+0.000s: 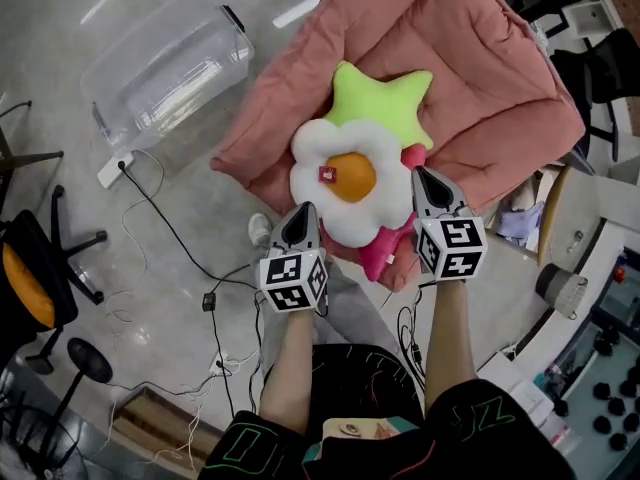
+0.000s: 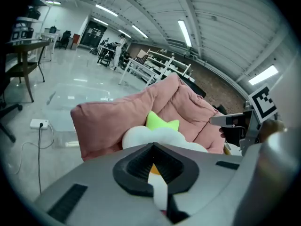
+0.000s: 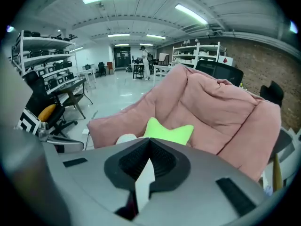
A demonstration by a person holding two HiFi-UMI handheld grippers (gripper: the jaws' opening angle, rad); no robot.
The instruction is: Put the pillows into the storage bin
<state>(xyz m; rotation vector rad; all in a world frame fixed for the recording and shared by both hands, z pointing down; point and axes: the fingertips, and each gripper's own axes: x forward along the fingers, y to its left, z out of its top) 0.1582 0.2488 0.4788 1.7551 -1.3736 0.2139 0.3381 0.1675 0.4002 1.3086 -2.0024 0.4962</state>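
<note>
- Grey workshop floor with clear storage bin, far left.
- Pink beanbag sofa bearing green star pillow.
- Fried-egg pillow, against the sofa, well apart from the bin.
- Left gripper and right gripper: jaws closed, pinching its white rim.

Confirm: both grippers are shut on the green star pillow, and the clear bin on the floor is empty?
Wrong pillow. The left gripper and right gripper are shut on the white fried-egg pillow; the green star pillow lies behind it. Both gripper views show white fabric in the jaws. The clear storage bin is empty.
</note>
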